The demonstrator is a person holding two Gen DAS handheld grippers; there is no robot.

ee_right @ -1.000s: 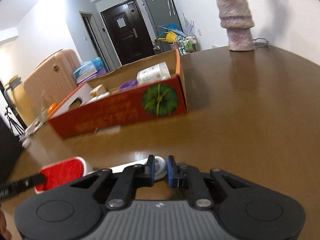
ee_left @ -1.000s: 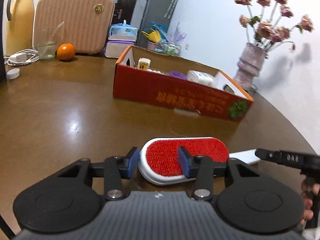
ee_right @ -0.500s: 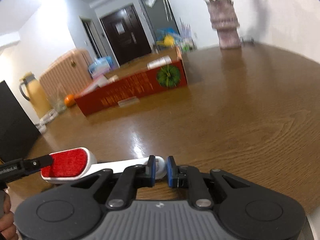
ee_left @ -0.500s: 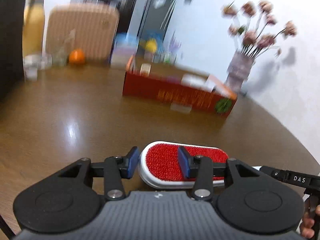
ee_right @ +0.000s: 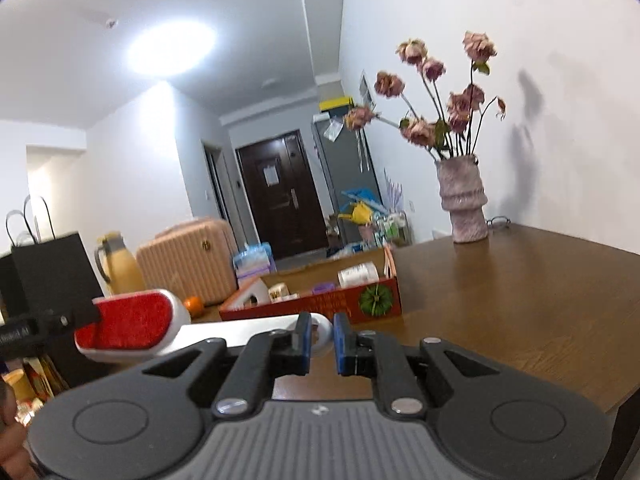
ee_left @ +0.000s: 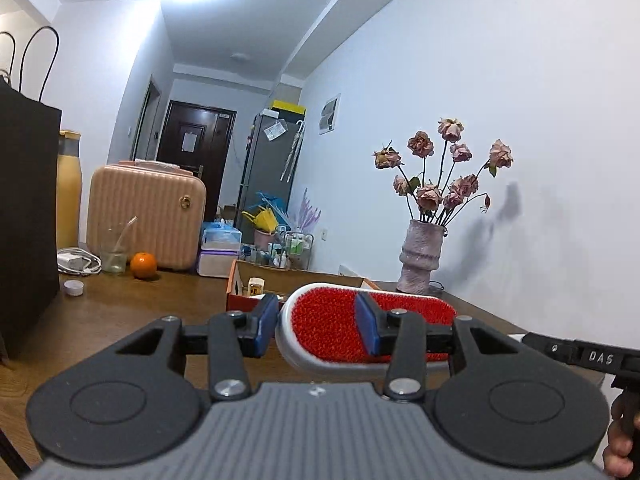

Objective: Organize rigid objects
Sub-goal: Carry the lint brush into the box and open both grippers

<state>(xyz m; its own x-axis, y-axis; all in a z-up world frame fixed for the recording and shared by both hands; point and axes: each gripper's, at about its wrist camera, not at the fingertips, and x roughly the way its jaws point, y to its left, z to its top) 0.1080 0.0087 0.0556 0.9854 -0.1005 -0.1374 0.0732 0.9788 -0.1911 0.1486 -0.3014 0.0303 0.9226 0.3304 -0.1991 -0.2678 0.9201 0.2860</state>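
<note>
The left gripper (ee_left: 316, 326) points nearly level across the desk (ee_left: 120, 312), its blue pads clamped on the red-bristled head of a lint brush (ee_left: 332, 328), one pad against the white rim at the head's left end and the other pressed onto the bristles; the head sits tilted between them, off the desk surface. The right gripper (ee_right: 321, 338) also points close to level, its pads pinched on the round end of the brush's white handle (ee_right: 240, 330), with only a thin sliver of handle between them; in that view the brush runs leftward from the pads to the red head, where the tip of the left gripper shows. At the lower right edge of the left view a hand (ee_left: 618, 450) grasps the right gripper's grip.

Beyond the brush stands the red cardboard box (ee_right: 320, 300), open at the top with small items inside, well apart from both grippers; further back are an orange (ee_left: 143, 265), a glass, a beige case and a vase of dried roses (ee_left: 422, 258).

Compared with a second ago, both grippers have risen and levelled out, so that far more wall and ceiling fill the views; the brush has left the desk, and both grips are unchanged.
</note>
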